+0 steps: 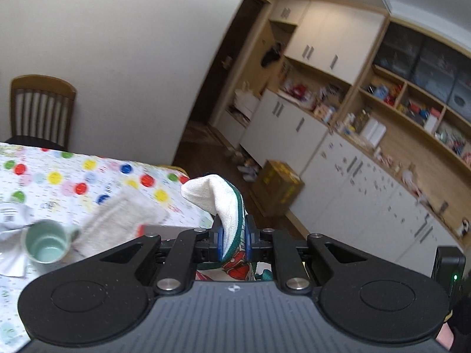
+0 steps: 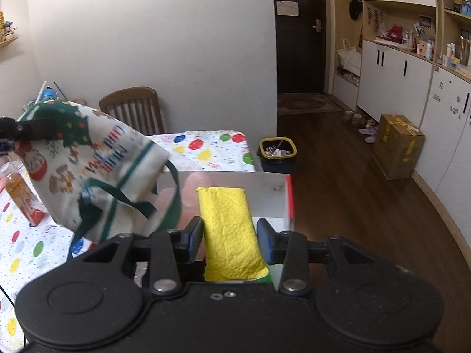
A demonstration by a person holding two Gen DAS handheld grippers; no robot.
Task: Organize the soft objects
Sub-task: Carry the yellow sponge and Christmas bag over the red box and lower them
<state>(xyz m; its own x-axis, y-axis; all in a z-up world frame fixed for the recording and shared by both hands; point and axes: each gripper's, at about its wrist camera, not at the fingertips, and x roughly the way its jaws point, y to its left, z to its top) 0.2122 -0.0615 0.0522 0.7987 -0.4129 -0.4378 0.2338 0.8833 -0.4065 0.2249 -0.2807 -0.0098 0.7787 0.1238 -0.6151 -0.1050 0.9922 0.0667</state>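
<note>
Left wrist view, left to right. A polka-dot tablecloth (image 1: pixel 88 173) fills the lower left; on it a pale green mug (image 1: pixel 48 245) is seen, and crumpled white packaging at the far left edge is cut off by the frame. A beige towel (image 1: pixel 123 220) lies flat beside the mug, its near end hidden behind the gripper body. At centre the left gripper (image 1: pixel 234 239) is clamped on a fold of the printed fabric bag (image 1: pixel 223 206); only a cream tip and green trim are seen above the pads (the rest hangs out of sight below). Shelving at right is blurred; its contents cannot be made out.

Right wrist view. The same bag (image 2: pixel 88 158) is seen hanging at middle left, held by a black finger entering from the left edge, green straps dangling. At lower centre a folded yellow cloth (image 2: pixel 229 229) stands between the pads of the right gripper (image 2: pixel 231 236); the left pad touches it, a slight gap shows at the right pad, so a firm grip cannot be confirmed. Its lower end is hidden. Behind it sits a grey box (image 2: pixel 265 188), partly covered.
</note>
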